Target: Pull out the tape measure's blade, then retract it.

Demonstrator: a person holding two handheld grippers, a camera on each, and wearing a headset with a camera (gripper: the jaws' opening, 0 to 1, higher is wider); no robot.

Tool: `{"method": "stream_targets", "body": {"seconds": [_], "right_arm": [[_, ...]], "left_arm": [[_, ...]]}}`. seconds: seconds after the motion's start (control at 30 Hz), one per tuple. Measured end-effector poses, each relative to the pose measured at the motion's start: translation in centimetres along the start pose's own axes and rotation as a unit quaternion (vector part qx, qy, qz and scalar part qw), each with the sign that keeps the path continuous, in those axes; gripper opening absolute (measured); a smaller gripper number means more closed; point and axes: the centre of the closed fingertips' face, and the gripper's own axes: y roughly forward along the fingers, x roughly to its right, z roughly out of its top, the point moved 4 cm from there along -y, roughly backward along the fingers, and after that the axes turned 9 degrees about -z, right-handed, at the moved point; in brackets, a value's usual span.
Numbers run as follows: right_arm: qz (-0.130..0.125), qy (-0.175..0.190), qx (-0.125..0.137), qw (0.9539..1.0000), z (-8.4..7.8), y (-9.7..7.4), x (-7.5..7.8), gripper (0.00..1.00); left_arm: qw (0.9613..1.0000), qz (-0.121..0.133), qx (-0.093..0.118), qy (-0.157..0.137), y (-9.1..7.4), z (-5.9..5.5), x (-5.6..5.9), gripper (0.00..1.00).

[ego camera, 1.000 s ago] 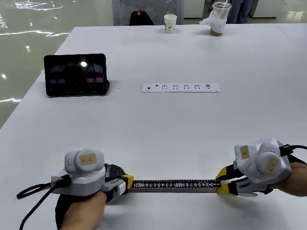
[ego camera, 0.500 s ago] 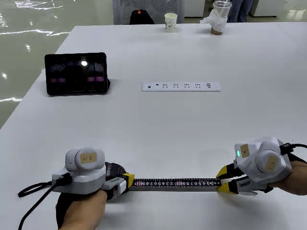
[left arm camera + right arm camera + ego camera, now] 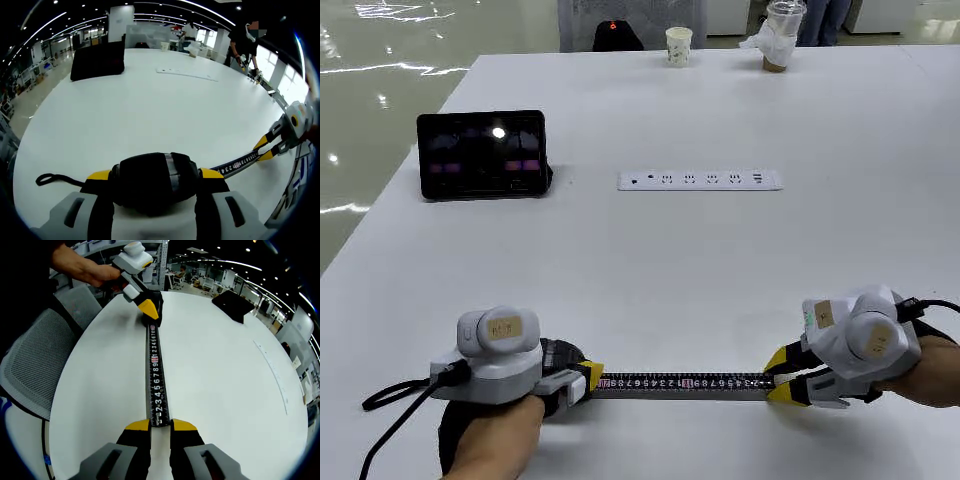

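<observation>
Finds left gripper (image 3: 582,378) clamped on tape measure case (image 3: 150,180), right gripper (image 3: 160,426) pinching blade (image 3: 156,380) end. Reads numerals in right gripper view, spots strap (image 3: 52,179) in left gripper view.

**Light and picture quality**

Lit brightly and evenly from overhead ceiling strips (image 3: 235,263). Shows hard glare on glossy floor (image 3: 380,90), one spot reflected in tablet screen (image 3: 498,131). Casts only faint, soft shadows on white table (image 3: 720,270). Bends strongly at gripper-view edges. Resolves blade (image 3: 156,385) numerals sharply.
</observation>
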Motion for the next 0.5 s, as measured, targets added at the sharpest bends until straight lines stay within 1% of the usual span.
{"method": "stream_targets", "body": {"seconds": [0.5], "right_arm": [[0.001,-0.001,0.006,1.0000,1.00,0.63,-0.08,0.11]], "left_arm": [[1.0000,-0.003,0.000,-0.005,0.06,0.01,-0.01,0.61]]}}
